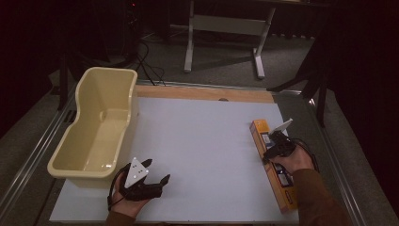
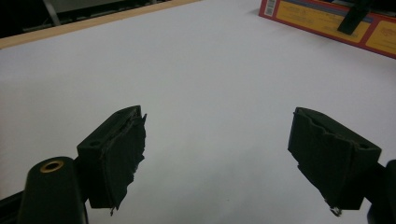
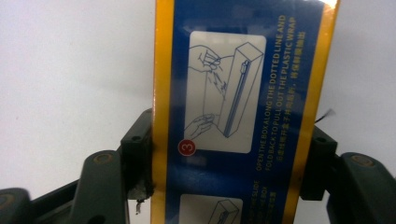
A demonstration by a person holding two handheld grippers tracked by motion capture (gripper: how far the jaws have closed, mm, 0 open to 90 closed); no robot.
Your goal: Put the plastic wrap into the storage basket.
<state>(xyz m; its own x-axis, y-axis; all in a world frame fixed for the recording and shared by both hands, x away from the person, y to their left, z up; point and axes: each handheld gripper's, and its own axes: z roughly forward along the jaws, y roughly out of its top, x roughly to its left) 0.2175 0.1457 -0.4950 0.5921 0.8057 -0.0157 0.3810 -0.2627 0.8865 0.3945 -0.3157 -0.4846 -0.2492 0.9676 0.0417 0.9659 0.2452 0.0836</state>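
Right claw (image 3: pixel 229 154) jaws pressed on both sides of box (image 3: pixel 238 93)

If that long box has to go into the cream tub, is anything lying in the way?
Nothing visible does. The white table between the plastic wrap box and the tub is bare; the open left gripper sits near the tub's front corner, beside that path.

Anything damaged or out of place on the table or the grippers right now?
The pads on the left gripper look worn: the rubber on one pad is torn and ragged along its edge. The tub and the long box sit upright and intact; nothing is spilled.
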